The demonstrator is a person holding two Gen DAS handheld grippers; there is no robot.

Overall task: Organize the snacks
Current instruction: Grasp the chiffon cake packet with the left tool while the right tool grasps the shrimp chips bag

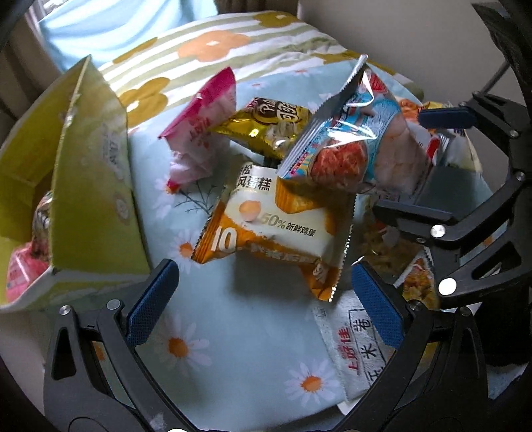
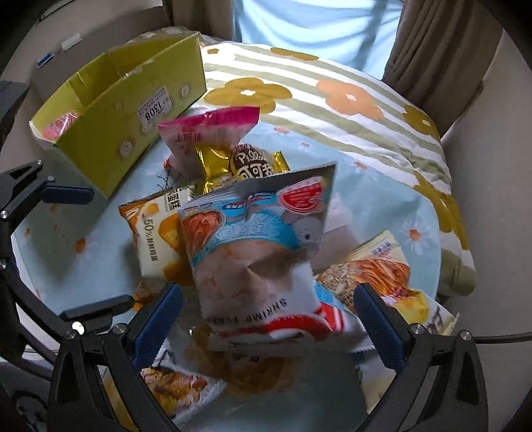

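A pile of snack packets lies on a daisy-print cloth (image 1: 246, 372). My left gripper (image 1: 264, 292) is open, low over the cloth, with an orange-and-white cake packet (image 1: 266, 226) just ahead of its fingers. A blue-and-white shrimp chips bag (image 2: 259, 252) stands on end between the wide-apart fingers of my open right gripper (image 2: 266, 319). Its lower edge is near the right pad. Behind it lie a pink packet (image 2: 212, 133) and a gold packet (image 2: 246, 162). A yellow-green carton (image 2: 133, 109) stands at the left with a pink packet (image 2: 61, 128) inside.
A white packet with red characters (image 1: 352, 345) and an orange noodle-print packet (image 2: 375, 269) lie close to the grippers. A striped floral pillow (image 2: 332, 86) fills the back. A person in a light blue top (image 2: 316, 23) stands behind it. A curtain (image 2: 439, 50) hangs at the right.
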